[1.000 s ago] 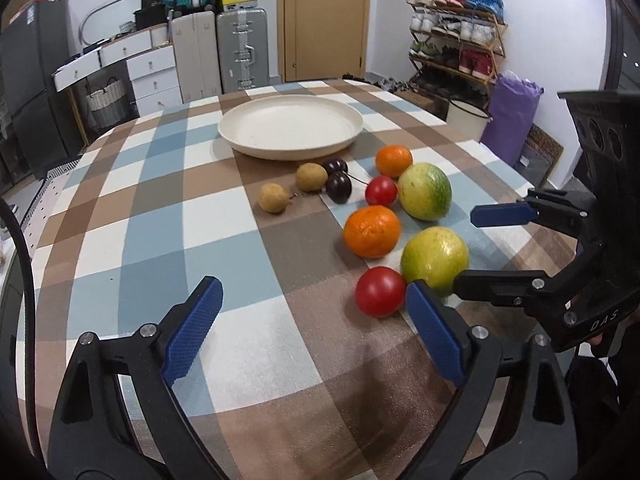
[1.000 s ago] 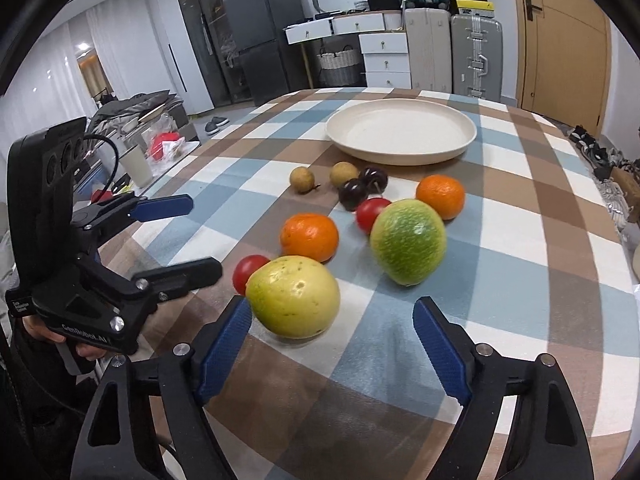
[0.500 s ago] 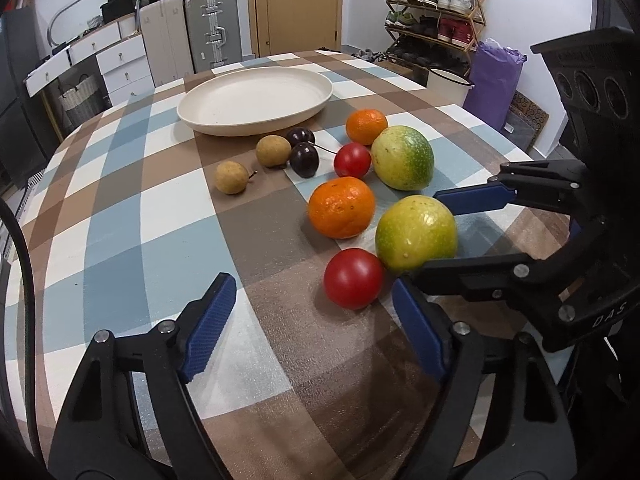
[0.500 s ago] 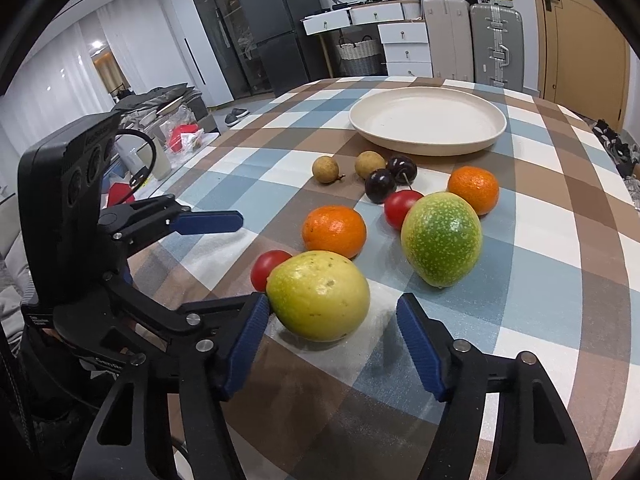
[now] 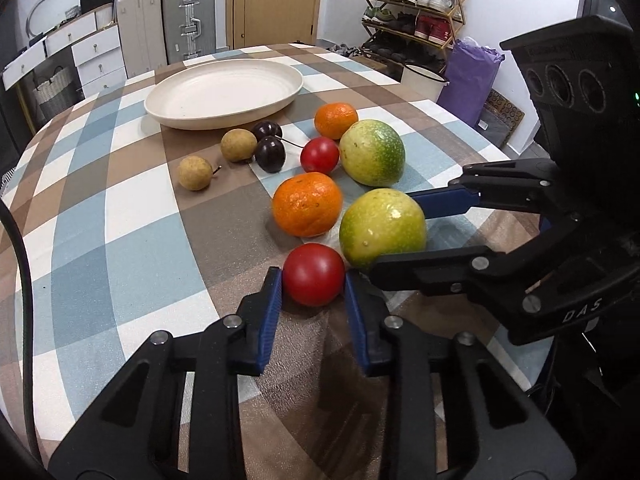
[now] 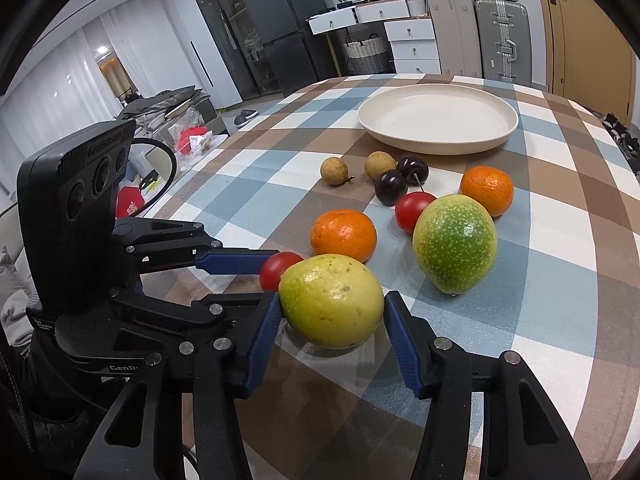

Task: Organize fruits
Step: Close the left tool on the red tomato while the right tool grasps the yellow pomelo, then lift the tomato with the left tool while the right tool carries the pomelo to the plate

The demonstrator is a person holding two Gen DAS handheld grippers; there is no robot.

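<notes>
Left wrist view: I look down along the left gripper (image 5: 314,280), close over the table's (image 5: 120,240) near edge, facing the door (image 5: 276,0) and shoe rack (image 5: 412,12).
Right wrist view: I look down from just beside it, close, facing the fridge (image 6: 276,28) and drawers (image 6: 408,36).
Shared: both show the fruit cluster, the plate (image 5: 224,92), the suitcases (image 5: 188,20), and each other's gripper.

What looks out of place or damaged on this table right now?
Nothing looks spilled or damaged. The cream plate is upright and bare, while all the fruit sits loose on the checked tablecloth beside it, including the nearest yellow-green fruit, which shows small dark specks.
</notes>
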